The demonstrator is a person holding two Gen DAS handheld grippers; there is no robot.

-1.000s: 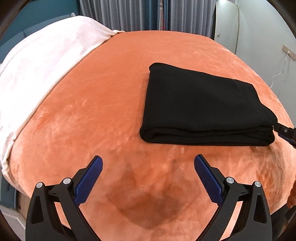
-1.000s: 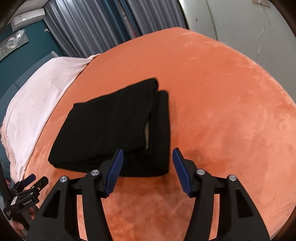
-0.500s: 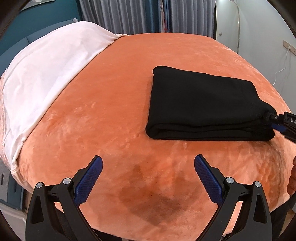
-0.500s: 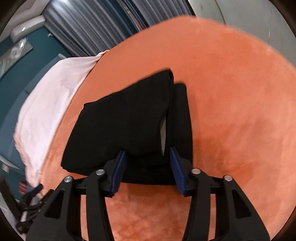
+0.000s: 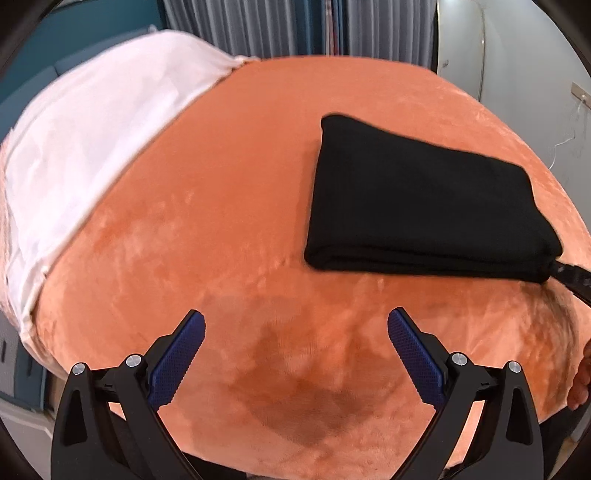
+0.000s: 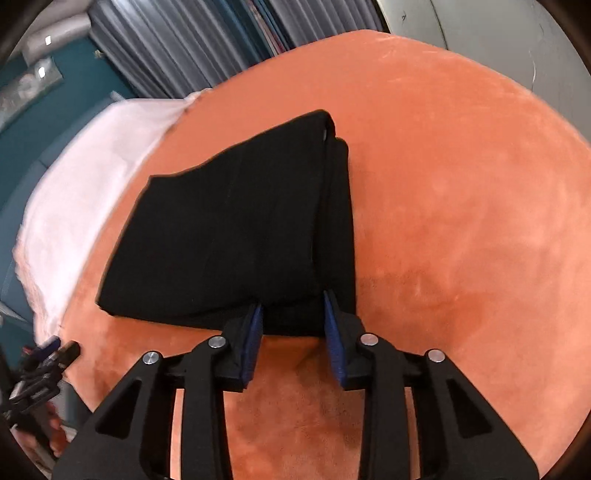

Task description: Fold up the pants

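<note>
The black pants (image 5: 417, 199) lie folded into a thick rectangle on the orange bedspread (image 5: 229, 206). In the right wrist view the pants (image 6: 236, 229) reach down to my right gripper (image 6: 291, 317). Its jaws are closing, and the near corner of the stack fills the gap between the blue pads (image 6: 255, 325), which touch the cloth on both sides. The left wrist view shows one right gripper finger (image 5: 572, 275) at the pants' right near corner. My left gripper (image 5: 295, 332) hangs open above bare bedspread, well short of the pants, with nothing between its fingers.
A white sheet (image 5: 92, 147) covers the bed's left side. Grey curtains (image 5: 295, 26) and a pale wall (image 5: 535, 74) stand behind the bed. The bed's front edge runs just under my left gripper. A hand (image 5: 581, 384) shows at the right rim.
My right gripper has moved forward onto the near corner of the pants, and its jaws have narrowed around it. The left gripper has stayed open in about the same place.
</note>
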